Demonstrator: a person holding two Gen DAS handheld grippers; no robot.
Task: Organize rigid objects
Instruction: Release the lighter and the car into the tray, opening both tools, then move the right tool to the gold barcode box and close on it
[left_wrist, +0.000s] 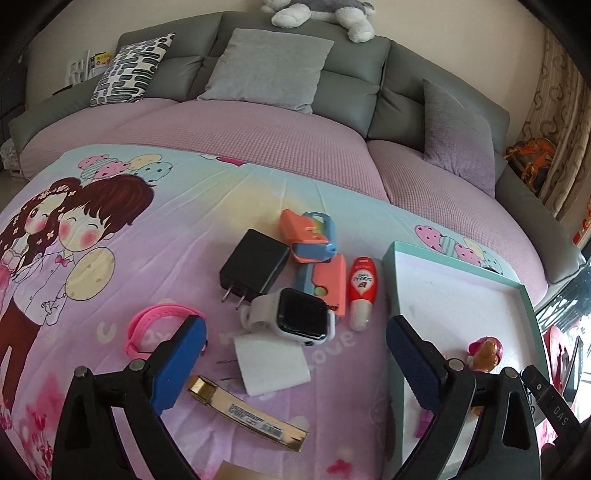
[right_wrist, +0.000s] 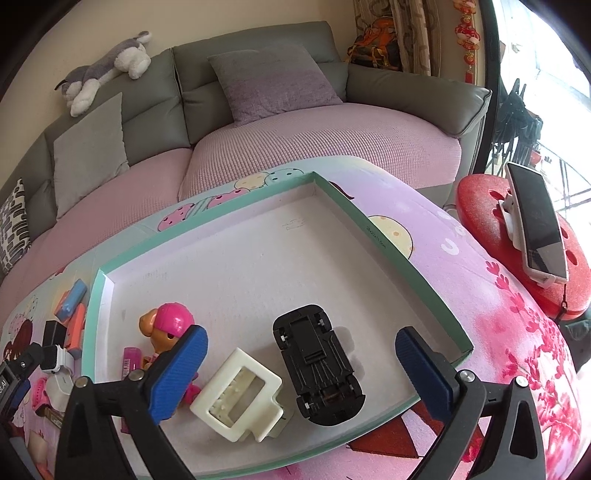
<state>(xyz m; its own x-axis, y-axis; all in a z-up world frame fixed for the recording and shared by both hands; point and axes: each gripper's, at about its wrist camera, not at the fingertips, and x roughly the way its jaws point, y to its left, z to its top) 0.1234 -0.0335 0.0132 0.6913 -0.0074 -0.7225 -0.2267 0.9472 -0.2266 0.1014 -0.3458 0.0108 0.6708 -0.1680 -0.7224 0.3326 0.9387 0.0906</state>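
Left gripper (left_wrist: 295, 365) spread wide and empty above the smartwatch (left_wrist: 301, 314), white block (left_wrist: 271, 363) and gold bar (left_wrist: 247, 410) on the printed sheet (left_wrist: 147, 240); right gripper (right_wrist: 301, 373) equally wide, empty, over the toy car (right_wrist: 317, 363) and white clip (right_wrist: 236, 395) inside the box (right_wrist: 354, 206). Crowded pile: risk of nudging the charger (left_wrist: 255, 267) or red tube (left_wrist: 360, 291), or grabbing two things at once. Soft sheet may wrinkle and shift the pile
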